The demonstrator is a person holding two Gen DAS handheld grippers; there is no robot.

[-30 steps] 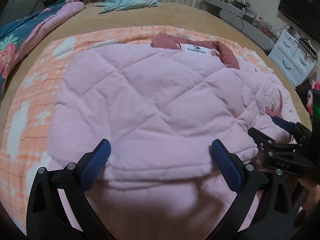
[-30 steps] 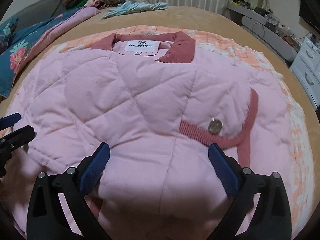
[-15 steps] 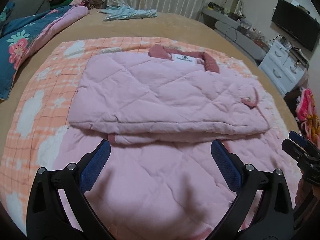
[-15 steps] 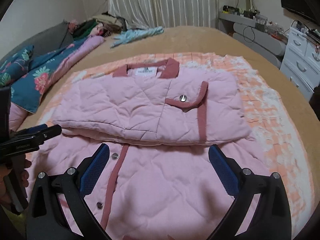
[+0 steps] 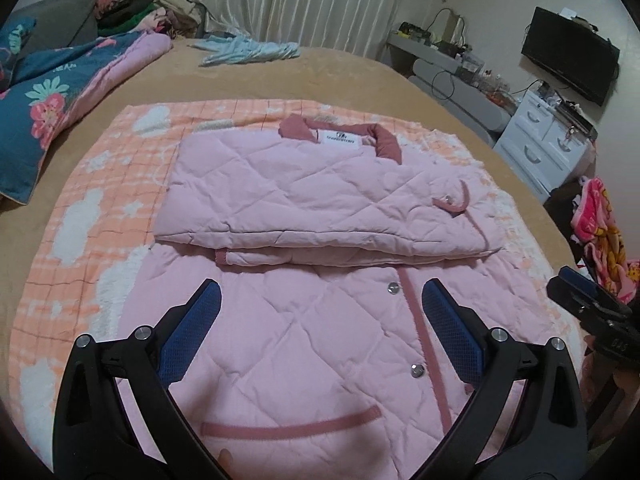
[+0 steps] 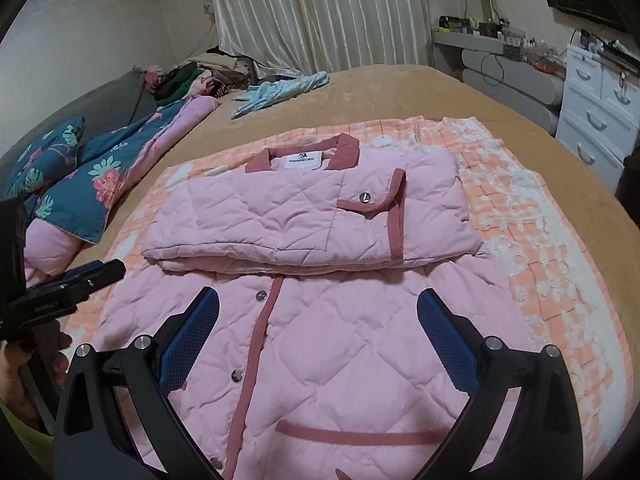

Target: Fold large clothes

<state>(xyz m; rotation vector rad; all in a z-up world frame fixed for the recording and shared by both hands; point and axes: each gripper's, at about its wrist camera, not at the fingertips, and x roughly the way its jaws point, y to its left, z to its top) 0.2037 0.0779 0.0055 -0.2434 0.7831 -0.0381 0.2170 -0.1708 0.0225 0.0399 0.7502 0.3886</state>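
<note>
A pink quilted jacket (image 5: 304,200) with dark pink trim lies on an orange-and-white checked blanket (image 5: 100,208) on the bed. Its sleeves are folded across the chest, so the upper part is a thick band; the lower front with snap buttons lies flat toward me. The jacket also shows in the right wrist view (image 6: 320,216). My left gripper (image 5: 320,308) is open and empty above the lower front. My right gripper (image 6: 318,312) is open and empty above the same part, to the right. Each gripper appears at the edge of the other's view.
A blue floral quilt (image 5: 52,100) lies at the bed's left edge. A light blue garment (image 5: 248,48) and a pile of clothes (image 6: 200,76) lie at the far end. White drawers (image 6: 596,120) and a television (image 5: 568,52) stand to the right.
Both grippers have pulled back and up from the jacket's folded upper part toward its hem, staying open. The lower front with its buttons has come into view.
</note>
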